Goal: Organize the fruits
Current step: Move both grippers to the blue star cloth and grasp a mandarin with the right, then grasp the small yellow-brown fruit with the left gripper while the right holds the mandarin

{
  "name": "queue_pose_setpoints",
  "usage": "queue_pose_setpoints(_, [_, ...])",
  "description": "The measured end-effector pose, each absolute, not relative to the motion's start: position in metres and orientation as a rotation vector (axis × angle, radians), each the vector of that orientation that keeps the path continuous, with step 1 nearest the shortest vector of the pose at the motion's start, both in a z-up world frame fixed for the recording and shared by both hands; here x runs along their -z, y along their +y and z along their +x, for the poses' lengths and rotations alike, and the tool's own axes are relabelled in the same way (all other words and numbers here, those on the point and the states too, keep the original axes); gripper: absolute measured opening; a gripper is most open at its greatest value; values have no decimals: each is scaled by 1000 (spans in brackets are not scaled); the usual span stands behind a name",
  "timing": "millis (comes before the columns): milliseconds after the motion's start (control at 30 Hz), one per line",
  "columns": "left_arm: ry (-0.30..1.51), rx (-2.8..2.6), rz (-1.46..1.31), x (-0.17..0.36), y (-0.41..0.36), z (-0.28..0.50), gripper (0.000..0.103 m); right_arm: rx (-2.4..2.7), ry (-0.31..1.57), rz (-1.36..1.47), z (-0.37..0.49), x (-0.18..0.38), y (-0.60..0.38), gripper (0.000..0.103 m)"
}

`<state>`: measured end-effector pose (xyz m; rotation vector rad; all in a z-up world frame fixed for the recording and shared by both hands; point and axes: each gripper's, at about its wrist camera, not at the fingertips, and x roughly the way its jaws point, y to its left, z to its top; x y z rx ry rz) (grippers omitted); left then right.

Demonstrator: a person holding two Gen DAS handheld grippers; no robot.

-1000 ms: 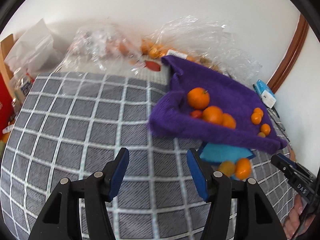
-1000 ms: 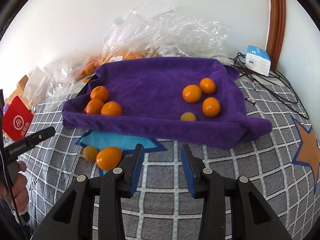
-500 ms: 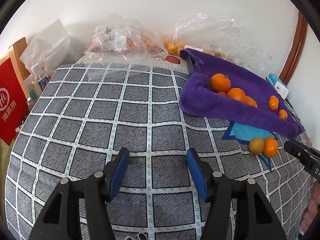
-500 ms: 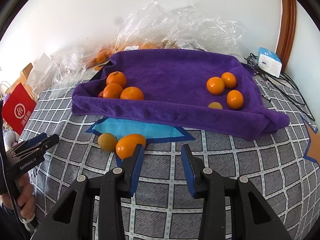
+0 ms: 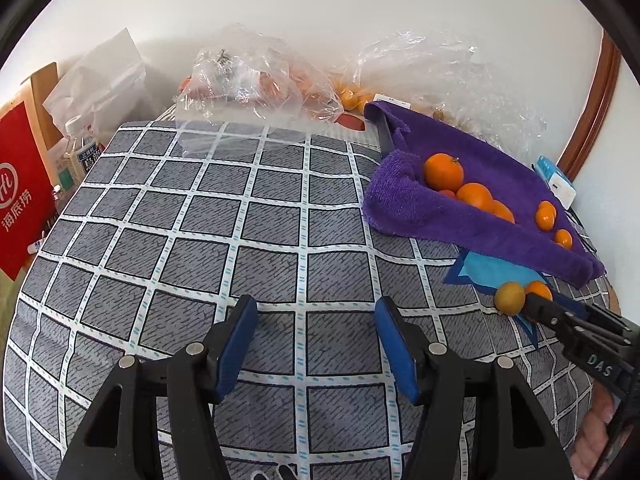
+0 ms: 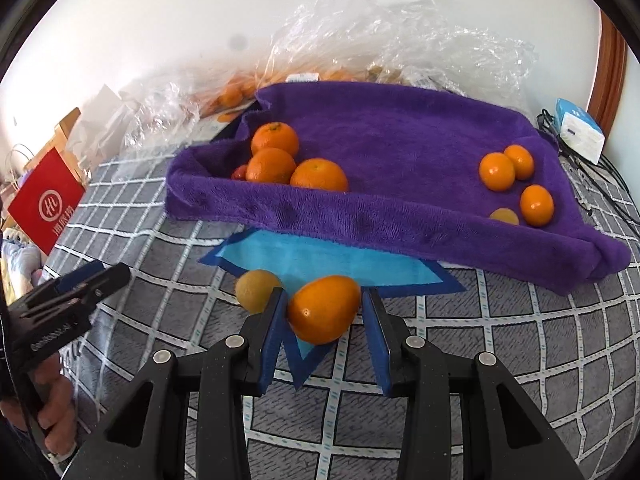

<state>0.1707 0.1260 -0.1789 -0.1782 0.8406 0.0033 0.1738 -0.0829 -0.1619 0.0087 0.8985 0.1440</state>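
Observation:
A purple towel tray (image 6: 400, 132) holds three big oranges (image 6: 318, 174) at its left end and several small ones (image 6: 496, 171) at its right end. In front of it, on a blue star patch, lie an orange fruit (image 6: 323, 307) and a yellowish fruit (image 6: 256, 289). My right gripper (image 6: 323, 320) is open, its jaws either side of the orange fruit, the left finger touching it. My left gripper (image 5: 316, 340) is open and empty over the checked cloth (image 5: 240, 240), well left of the tray (image 5: 480, 168). The right gripper's tip (image 5: 538, 307) shows by both fruits (image 5: 510, 298).
Clear plastic bags (image 5: 256, 76) with more fruit lie along the wall behind the tray. A red paper bag (image 5: 20, 188) and bottles (image 5: 80, 152) stand at the left edge. A small blue-white box (image 6: 578, 128) and cables lie right of the tray.
My right gripper has moved forward and down until its open jaws straddle the orange fruit. My left gripper has drawn back and left, away from the tray.

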Motion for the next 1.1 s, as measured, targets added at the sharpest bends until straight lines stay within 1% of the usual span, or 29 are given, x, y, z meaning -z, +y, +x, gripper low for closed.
queue_pose_setpoints(67, [841,-2,-176,179,125,170,61,-131,915,27,177,167,-85,39])
queue_pose_setpoints(133, [843,-5,-171,179,124,170,61,-126,904,39,178,167,-88,36])
queue_pose_setpoints(367, [843,9,-173,180,125,171,63,-85,870,-10,164,165,-100,36])
queue_pose_setpoints(933, [848,23,-180,180,126,172,64,20,856,25,128,157,-164,36])
queue_pose_setpoints(1100, [866,-8,-121,180,117,167,64,51,847,16,122,155,-175,36])
